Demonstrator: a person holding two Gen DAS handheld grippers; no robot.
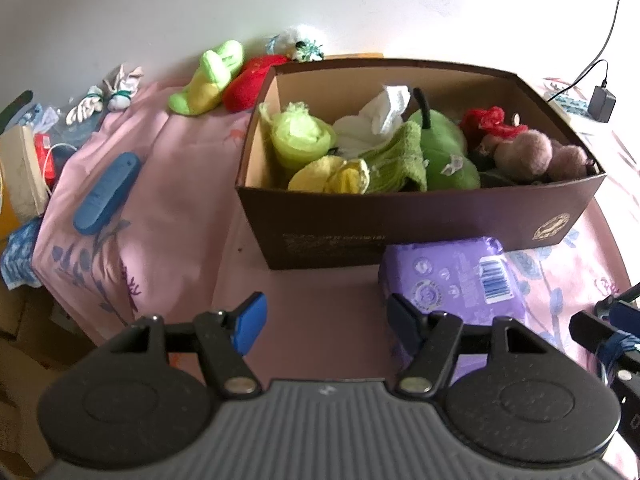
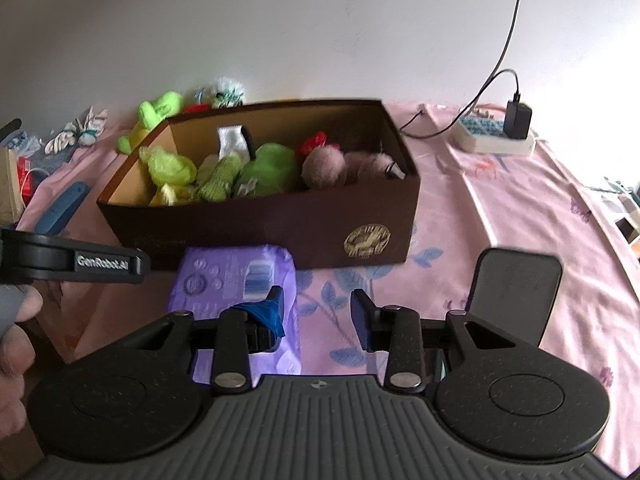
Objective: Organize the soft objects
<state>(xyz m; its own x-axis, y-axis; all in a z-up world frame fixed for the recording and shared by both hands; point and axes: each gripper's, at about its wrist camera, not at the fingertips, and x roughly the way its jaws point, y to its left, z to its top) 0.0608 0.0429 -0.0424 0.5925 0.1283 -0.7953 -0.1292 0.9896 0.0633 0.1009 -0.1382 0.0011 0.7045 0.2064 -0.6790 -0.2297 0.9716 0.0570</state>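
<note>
Black tongs (image 1: 326,320), blue pads, ribbed grey housing, white "GenRobot.AI" lettering

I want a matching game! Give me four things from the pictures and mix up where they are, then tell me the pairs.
Things:
1. green pear toy
2. purple wipes pack
3. red plush
4. blue flat case

Places:
A. on the pink cloth, left of the box
B. inside the brown box
C. on the cloth right in front of the box
D. behind the box's back left corner, beside a green and yellow plush

Pairs: 1-B, 2-C, 3-D, 4-A
</note>
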